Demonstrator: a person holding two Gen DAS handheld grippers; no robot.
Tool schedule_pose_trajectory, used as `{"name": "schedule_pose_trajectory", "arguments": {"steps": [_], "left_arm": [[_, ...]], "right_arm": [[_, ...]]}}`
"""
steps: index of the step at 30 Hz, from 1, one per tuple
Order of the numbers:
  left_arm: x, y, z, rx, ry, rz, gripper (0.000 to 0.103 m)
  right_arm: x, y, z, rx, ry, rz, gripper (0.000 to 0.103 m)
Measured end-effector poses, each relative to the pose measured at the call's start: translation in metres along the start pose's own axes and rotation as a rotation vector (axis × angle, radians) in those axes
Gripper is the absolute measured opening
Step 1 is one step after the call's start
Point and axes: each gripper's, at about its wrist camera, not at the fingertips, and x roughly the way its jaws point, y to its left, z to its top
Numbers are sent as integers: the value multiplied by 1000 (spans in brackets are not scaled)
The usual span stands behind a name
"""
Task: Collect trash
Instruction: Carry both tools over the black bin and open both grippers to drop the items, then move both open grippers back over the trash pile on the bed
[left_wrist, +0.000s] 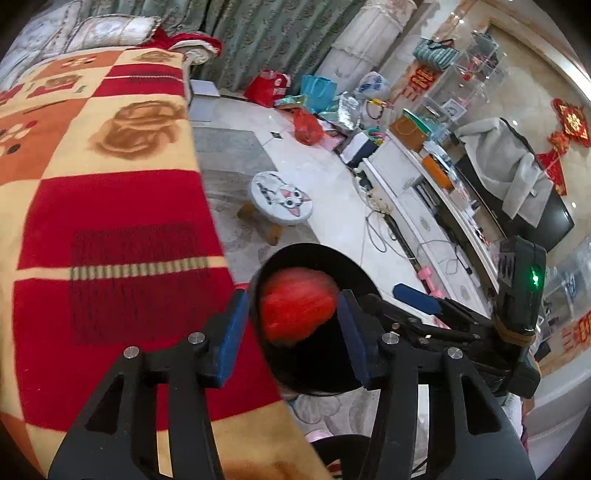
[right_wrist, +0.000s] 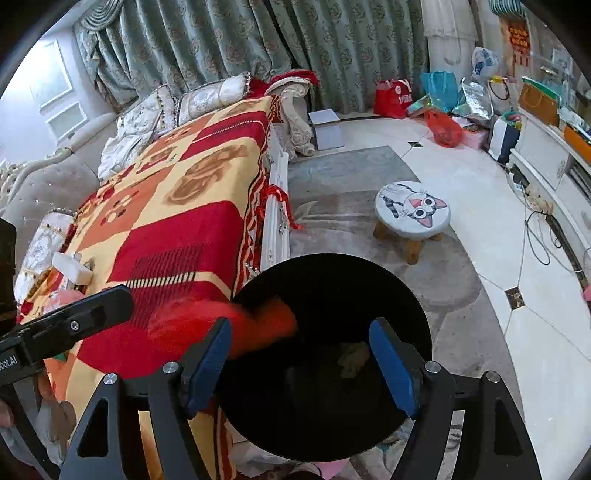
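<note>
A black round trash bin (right_wrist: 332, 354) stands on the floor beside the sofa; it also shows in the left wrist view (left_wrist: 314, 321). A blurred red piece of trash (left_wrist: 297, 308) is over the bin's mouth, between the left gripper's open fingers (left_wrist: 291, 332). In the right wrist view the same red trash (right_wrist: 229, 325) is a blur at the bin's left rim. My right gripper (right_wrist: 299, 365) is open and empty above the bin. A pale crumpled scrap (right_wrist: 352, 356) lies inside the bin. The left gripper's body (right_wrist: 62, 325) shows at the left.
A sofa with a red and yellow blanket (right_wrist: 177, 221) fills the left. A white block (right_wrist: 72, 267) lies on it. A cat-print stool (right_wrist: 412, 214) stands on the grey rug. Bags (right_wrist: 443, 129) and a white TV cabinet (left_wrist: 417, 206) line the far wall.
</note>
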Motion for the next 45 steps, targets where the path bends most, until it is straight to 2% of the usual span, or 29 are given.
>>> {"name": "schedule_pose_trajectory", "arguments": {"steps": [4,17,26,33,40,45], "left_arm": [[-23,16,-4,-14,-28,61,48],[-107,67,-33,-14,-149,253,48],[-165,104,-50,-20,-232,387,48],[-202,144,-62,-69,-268,480,48],[-226,175,-75,-95,-286,555,48],[-240,196,-84,-128,-291,577,48]], "right_arm": [[0,20,-3,-40,-13,-34,74],[0,107,-12,-182,-29,-4,74],[0,177,-17,-252,-35,84,74],[3,233,-25,-315,-28,147,74],[7,287,-35,-398,-14,201,74],[15,315,-43,-438,24,234,74]]}}
